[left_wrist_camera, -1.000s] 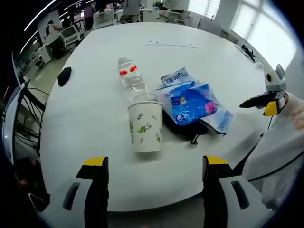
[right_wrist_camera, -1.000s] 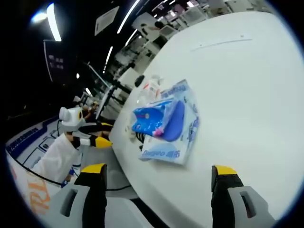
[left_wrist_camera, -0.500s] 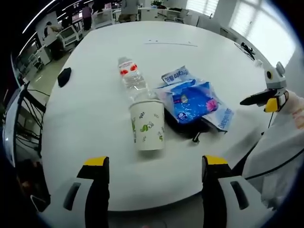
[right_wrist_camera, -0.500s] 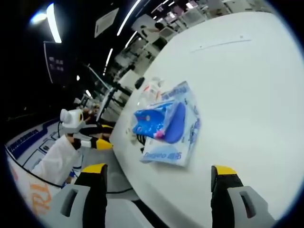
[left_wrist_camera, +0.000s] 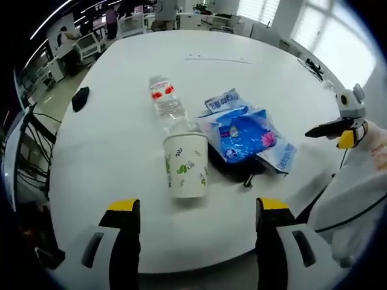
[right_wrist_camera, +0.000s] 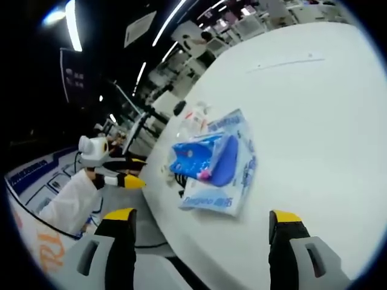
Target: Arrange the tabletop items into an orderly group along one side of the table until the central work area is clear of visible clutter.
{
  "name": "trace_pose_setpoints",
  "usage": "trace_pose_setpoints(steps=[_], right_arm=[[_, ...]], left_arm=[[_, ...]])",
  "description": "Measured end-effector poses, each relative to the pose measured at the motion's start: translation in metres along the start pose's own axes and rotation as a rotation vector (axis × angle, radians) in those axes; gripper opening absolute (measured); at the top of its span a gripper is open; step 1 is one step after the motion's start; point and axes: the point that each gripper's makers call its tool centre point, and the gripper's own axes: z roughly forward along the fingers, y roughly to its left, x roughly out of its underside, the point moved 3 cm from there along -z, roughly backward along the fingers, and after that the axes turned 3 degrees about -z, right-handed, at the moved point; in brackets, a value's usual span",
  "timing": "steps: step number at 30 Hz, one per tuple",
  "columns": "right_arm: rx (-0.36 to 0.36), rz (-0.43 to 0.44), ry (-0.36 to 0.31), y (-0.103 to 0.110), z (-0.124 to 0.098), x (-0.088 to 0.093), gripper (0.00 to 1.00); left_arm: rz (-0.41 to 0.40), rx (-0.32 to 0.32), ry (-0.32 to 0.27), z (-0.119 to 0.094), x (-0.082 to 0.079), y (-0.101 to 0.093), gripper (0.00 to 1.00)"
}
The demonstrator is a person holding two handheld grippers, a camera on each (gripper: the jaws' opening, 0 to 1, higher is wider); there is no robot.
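Note:
A white paper cup (left_wrist_camera: 186, 174) with green marks stands upright near the table's front edge. Just behind it lies a clear water bottle (left_wrist_camera: 165, 103) with a red label. To the right a blue snack bag (left_wrist_camera: 240, 132) rests on a pale blue-printed pack (left_wrist_camera: 280, 155), with a black item (left_wrist_camera: 245, 172) under them. My left gripper (left_wrist_camera: 195, 215) hangs open before the cup. The right gripper (left_wrist_camera: 331, 129) enters at the right edge. In the right gripper view the blue bag (right_wrist_camera: 204, 159) and pack (right_wrist_camera: 230, 181) lie ahead of my open right gripper (right_wrist_camera: 202, 222); the left gripper (right_wrist_camera: 124, 180) shows at left.
The white table (left_wrist_camera: 121, 145) is wide and round-edged. A small black object (left_wrist_camera: 80, 98) lies near its left edge. A thin strip (left_wrist_camera: 217, 58) lies far back. Desks and people stand beyond. A white sleeve (left_wrist_camera: 351, 193) fills the right side.
Both views shifted only slightly with the hands. The items on the table have not moved.

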Motion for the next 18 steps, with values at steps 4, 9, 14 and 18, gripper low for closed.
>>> trace_pose_setpoints(steps=[4,9,14,18], right_arm=[[0.005,-0.014,-0.012,0.001,0.000,-0.004,0.93],[0.008,-0.011,-0.008,0.000,0.000,-0.003,0.92],[0.013,0.010,0.000,-0.003,0.001,0.001,0.92],[0.023,0.006,0.001,-0.004,-0.001,0.002,0.92]], left_arm=[[-0.046,0.021,-0.042,0.003,-0.009,-0.003,0.77],[-0.087,0.035,-0.098,0.009,-0.024,-0.003,0.74],[-0.129,0.042,-0.137,0.015,-0.037,0.002,0.72],[-0.143,0.046,-0.151,0.020,-0.045,0.007,0.72]])
